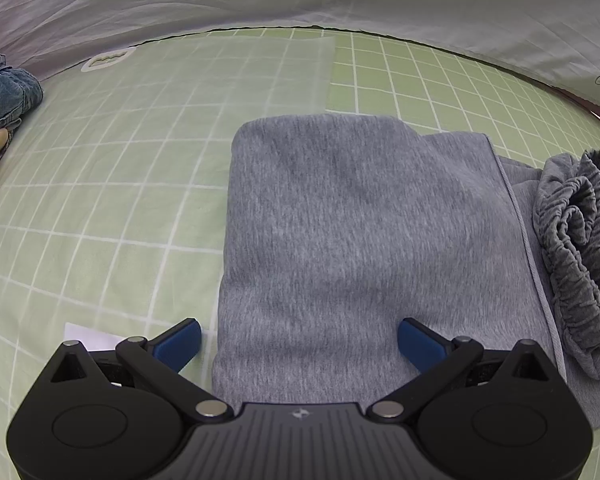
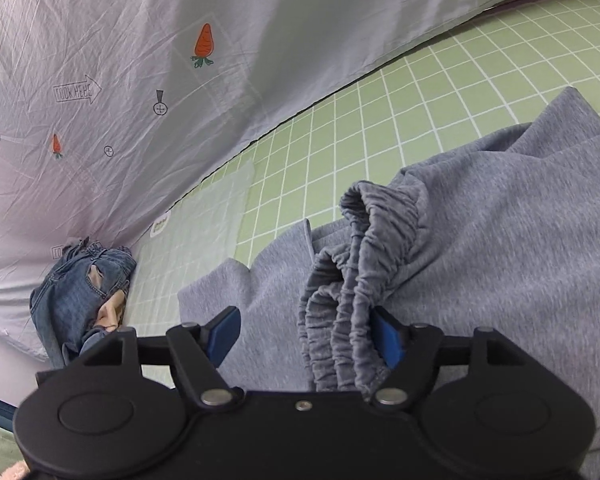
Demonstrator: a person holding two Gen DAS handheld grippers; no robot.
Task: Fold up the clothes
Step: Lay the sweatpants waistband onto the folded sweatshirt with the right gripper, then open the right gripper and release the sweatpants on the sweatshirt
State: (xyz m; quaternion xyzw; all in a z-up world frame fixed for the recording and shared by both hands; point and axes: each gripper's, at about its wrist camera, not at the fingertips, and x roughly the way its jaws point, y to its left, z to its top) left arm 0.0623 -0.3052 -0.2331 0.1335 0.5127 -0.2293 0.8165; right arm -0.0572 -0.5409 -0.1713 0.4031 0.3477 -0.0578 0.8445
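1. Left claw (image 1: 299, 343): jaws spread wide, blue pads (image 1: 180, 342) well apart, nothing between them. It hovers over the near edge of the folded grey sweatpants (image 1: 340, 220); the right pad sits above the fabric, the left pad over the bare green sheet beside it. Contact with the cloth cannot be judged.
2. Grey sweatpants: lying on the green checked sheet (image 1: 100, 208), folded into a thick, roughly rectangular stack. A stitched seam runs down the stack's right side in the left wrist view.
3. Elastic waistband (image 2: 352, 280) of the sweatpants: bunched and ruffled, at the right end of the stack, standing up in loose gathers.
4. Right claw (image 2: 306, 336): jaws wide open. The gathered waistband lies between the pads, touching or just in front of the right pad (image 2: 388, 340); the left pad stands clear of it. Not clamped.
5. Blue denim garment (image 2: 80, 296): crumpled heap at the far left edge of the sheet, well apart from the sweatpants, with a beige cloth (image 2: 110, 310) tucked in it.
6. Backdrop: pale fabric (image 2: 140, 80) printed with carrots and small symbols, rising behind the sheet.
7. A translucent plastic sheet (image 1: 240, 76) lies flat beyond the sweatpants.
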